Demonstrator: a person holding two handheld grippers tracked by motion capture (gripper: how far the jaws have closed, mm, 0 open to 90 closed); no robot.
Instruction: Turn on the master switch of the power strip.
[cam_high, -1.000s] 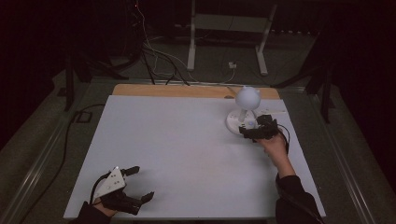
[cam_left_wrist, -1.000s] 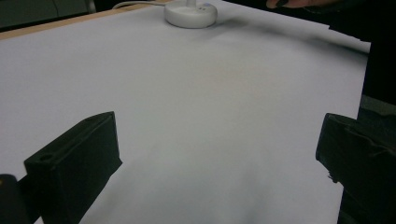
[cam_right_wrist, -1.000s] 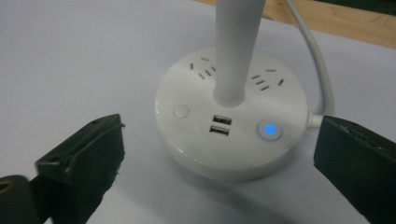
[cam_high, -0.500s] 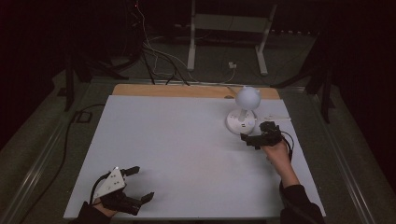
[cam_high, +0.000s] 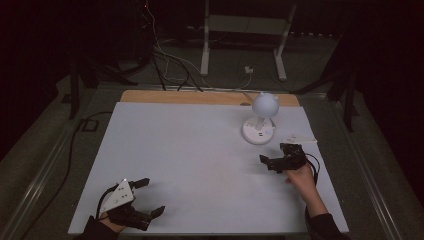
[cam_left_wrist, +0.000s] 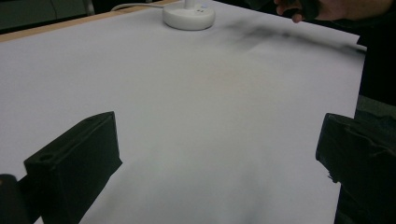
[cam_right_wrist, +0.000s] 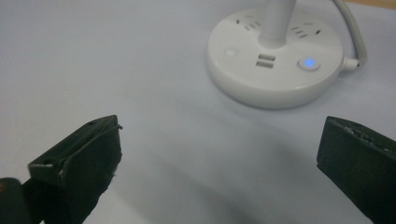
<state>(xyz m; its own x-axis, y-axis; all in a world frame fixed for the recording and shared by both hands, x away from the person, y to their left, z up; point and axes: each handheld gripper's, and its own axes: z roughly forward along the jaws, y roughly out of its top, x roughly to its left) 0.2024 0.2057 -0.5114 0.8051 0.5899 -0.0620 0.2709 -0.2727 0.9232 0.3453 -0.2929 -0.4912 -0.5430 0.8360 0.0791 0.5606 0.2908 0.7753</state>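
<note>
A white desk lamp stands at the back right of the white table (cam_high: 190, 150), its globe head (cam_high: 265, 104) above a round base (cam_high: 257, 133). In the right gripper view the base (cam_right_wrist: 275, 70) carries sockets, USB ports and a lit blue button (cam_right_wrist: 308, 62). My right gripper (cam_high: 274, 153) hovers just in front of that base, open and empty (cam_right_wrist: 219, 140). My left gripper (cam_high: 151, 196) rests near the front left corner, open with nothing between its jaws (cam_left_wrist: 219, 140). From there the lamp base (cam_left_wrist: 188, 16) and the other hand (cam_left_wrist: 327, 7) lie far off.
A white cable (cam_right_wrist: 350, 28) leaves the lamp base toward the back. A small white slip (cam_high: 300, 137) lies right of the base. A wooden strip (cam_high: 200, 97) edges the table's far side; cables (cam_high: 165, 55) and a metal stand (cam_high: 245, 30) lie on the floor beyond.
My right gripper has drawn back from the lamp base toward the table's front. The left gripper has stayed put.
</note>
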